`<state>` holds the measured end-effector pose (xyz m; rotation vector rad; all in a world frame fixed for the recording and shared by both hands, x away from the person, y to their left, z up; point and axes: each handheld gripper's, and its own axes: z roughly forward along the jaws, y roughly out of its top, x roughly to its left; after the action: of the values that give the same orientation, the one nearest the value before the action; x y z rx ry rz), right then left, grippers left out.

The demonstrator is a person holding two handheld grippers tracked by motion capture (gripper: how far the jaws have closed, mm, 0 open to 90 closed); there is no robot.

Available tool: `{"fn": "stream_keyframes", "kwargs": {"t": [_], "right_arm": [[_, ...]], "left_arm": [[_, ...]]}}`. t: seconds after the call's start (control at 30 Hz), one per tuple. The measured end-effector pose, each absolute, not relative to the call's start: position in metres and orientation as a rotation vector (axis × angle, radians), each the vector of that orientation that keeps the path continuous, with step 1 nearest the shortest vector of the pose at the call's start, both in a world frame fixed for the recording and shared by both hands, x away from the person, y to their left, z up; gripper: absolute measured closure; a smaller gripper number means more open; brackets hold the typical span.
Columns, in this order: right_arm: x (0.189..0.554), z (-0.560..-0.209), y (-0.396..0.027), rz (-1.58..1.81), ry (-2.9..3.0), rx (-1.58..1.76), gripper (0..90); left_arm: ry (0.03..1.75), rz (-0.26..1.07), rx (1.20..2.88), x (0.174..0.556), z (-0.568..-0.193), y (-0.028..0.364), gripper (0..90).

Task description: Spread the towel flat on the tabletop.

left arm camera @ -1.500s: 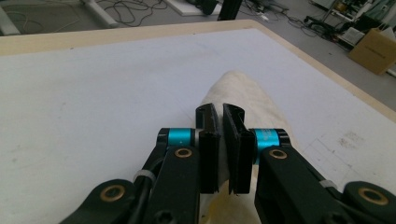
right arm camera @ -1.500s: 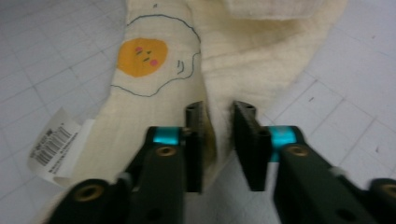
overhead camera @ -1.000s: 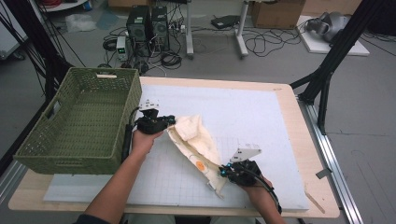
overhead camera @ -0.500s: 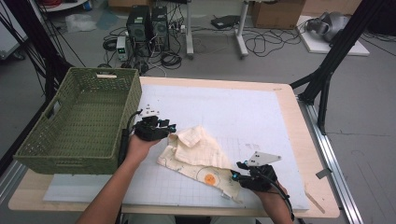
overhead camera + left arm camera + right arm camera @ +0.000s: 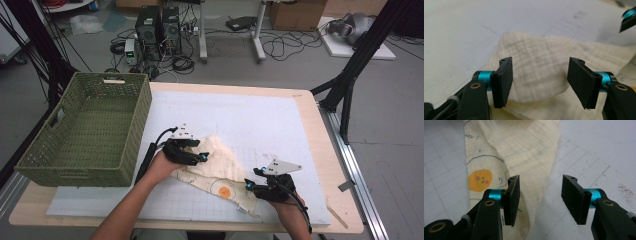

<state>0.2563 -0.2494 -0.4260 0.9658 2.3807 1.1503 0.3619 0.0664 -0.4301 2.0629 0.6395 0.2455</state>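
Observation:
A cream muslin cloth (image 5: pixel 221 161) with an orange sun print (image 5: pixel 226 191) lies crumpled on the white grid mat (image 5: pixel 240 115). My left gripper (image 5: pixel 201 156) sits at the cloth's left edge. Its jaws have just been opening and stand open (image 5: pixel 540 63) over a fold of the cloth (image 5: pixel 536 72), with the pads off it. My right gripper (image 5: pixel 253 178) is at the cloth's near right corner. Its jaws have also just been opening and stand open (image 5: pixel 540 180). The cloth's edge (image 5: pixel 524 152) runs beneath its left jaw, and the sun print (image 5: pixel 479 180) lies to the left.
A green woven basket (image 5: pixel 85 130) stands on the table's left side, close to my left hand. The mat covers most of the wooden table (image 5: pixel 327 150). Beyond the far edge, computers and cables (image 5: pixel 160 30) sit on the floor.
The cloth was held stretched and lifted between both shut grippers. Both have let it go, and it has dropped onto the mat. The left gripper moved toward the near right.

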Motion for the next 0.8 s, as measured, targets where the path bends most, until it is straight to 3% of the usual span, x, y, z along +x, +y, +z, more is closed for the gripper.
{"fn": "stream_keyframes", "kwargs": {"t": [0.03, 0.13, 0.17, 0.43, 0.67, 0.7, 0.73, 0.8], "right_arm": [[0.256, -0.426, -0.25, 1.152, 2.379, 0.969, 49.0], [0.256, -0.425, -0.25, 1.157, 2.376, 0.968, 49.0], [0.256, -0.425, -0.25, 1.158, 2.376, 0.969, 49.0], [0.261, -0.426, -0.243, 1.166, 2.396, 0.959, 48.8], [0.269, -0.426, -0.223, 1.175, 2.423, 0.906, 48.4], [0.272, -0.427, -0.22, 1.172, 2.431, 0.893, 48.3], [0.272, -0.427, -0.22, 1.172, 2.431, 0.893, 48.3], [0.274, -0.427, -0.217, 1.172, 2.434, 0.891, 48.3]], "left_arm": [[0.631, 0.27, 2.091, 0.362, -0.432, 0.064, 46.3], [0.63, 0.342, 2.144, 0.363, -0.435, 0.061, 80.7], [0.639, 0.352, 2.134, 0.365, -0.435, 0.062, 86.2], [0.816, 0.29, 1.848, 0.377, -0.422, 0.088, 85.6], [1.058, 0.507, 1.8, 0.391, -0.426, 0.111, 86.4], [1.089, 0.535, 1.796, 0.393, -0.428, 0.113, 78.0], [1.117, 0.544, 1.788, 0.395, -0.429, 0.114, 78.0], [1.153, 0.516, 1.765, 0.396, -0.43, 0.116, 59.8]]}}
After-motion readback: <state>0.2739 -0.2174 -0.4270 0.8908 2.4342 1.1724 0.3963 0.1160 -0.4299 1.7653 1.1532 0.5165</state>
